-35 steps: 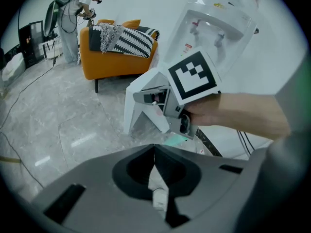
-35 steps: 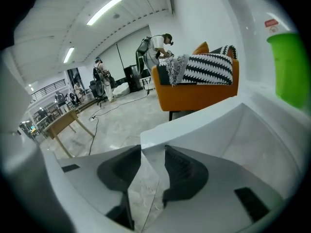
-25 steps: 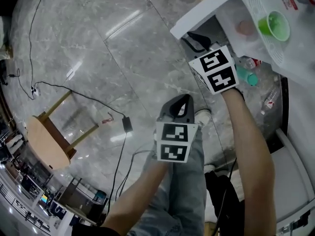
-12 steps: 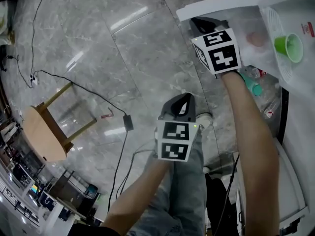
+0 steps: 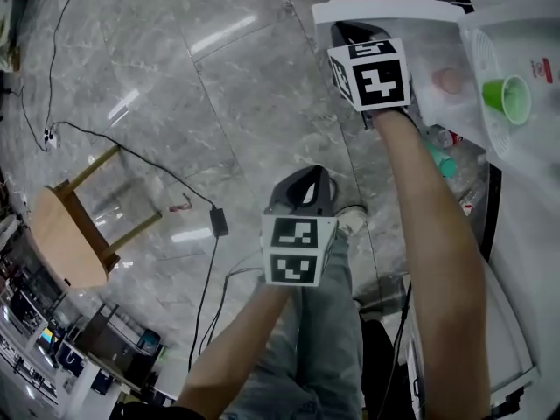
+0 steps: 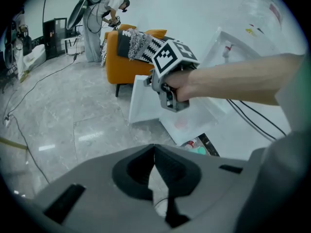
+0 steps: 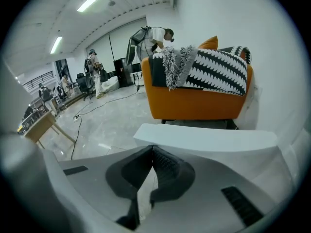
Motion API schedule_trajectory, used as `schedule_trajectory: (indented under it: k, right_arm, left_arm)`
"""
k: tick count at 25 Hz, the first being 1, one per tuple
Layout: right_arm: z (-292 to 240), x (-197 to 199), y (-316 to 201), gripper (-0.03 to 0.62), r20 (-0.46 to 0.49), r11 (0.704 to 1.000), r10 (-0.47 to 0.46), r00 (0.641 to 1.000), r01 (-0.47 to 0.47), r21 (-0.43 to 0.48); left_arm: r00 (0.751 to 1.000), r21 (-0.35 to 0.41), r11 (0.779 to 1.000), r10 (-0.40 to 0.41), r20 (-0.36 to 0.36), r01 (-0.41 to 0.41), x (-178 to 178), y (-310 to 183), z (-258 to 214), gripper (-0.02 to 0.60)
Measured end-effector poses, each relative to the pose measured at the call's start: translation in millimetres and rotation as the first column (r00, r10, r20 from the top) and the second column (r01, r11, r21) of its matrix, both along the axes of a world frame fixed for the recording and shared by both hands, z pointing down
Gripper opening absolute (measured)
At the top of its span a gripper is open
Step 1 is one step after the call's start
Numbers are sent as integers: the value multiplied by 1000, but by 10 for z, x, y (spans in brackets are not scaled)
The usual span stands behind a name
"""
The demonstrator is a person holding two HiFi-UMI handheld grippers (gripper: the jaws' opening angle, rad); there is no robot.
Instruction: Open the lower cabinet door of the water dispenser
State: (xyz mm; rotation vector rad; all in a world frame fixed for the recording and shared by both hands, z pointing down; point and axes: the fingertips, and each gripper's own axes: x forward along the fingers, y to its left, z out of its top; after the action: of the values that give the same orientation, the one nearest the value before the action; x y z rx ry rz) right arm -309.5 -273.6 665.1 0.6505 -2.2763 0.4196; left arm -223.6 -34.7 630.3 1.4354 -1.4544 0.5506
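Cabinet door (image 5: 385, 11) of the water dispenser (image 5: 529, 199) stands swung well out over the floor at the upper right of your head view, with bottles (image 5: 444, 156) showing in the opening behind it, so the job looks all but done. Your right gripper (image 7: 153, 150) has its jaws pressed together on nothing, tips just beside the door's free edge, though I cannot tell if they touch. Your left gripper (image 6: 154, 148) is likewise closed and empty, over the floor by your leg, well apart from the door.
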Motion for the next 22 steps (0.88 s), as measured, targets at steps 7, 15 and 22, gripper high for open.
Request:
schedule_trajectory:
  k: [7,15,22]
  right_arm:
    - [-34,95,78,12,-10,1000,17,1000,-17,-10]
    - [-286,312,370,12,25,999,-24,999,24,24]
    - [-601,740,534,12,49,998,-2,999,-1,61]
  left_arm:
    - [1000,20,1000,12,6,-12,15,-45,-66,11]
    - [998,41,997,63,14,-63,225,-29,-127,12]
    - [991,69,990,122,48,-125,439,3,-246,12]
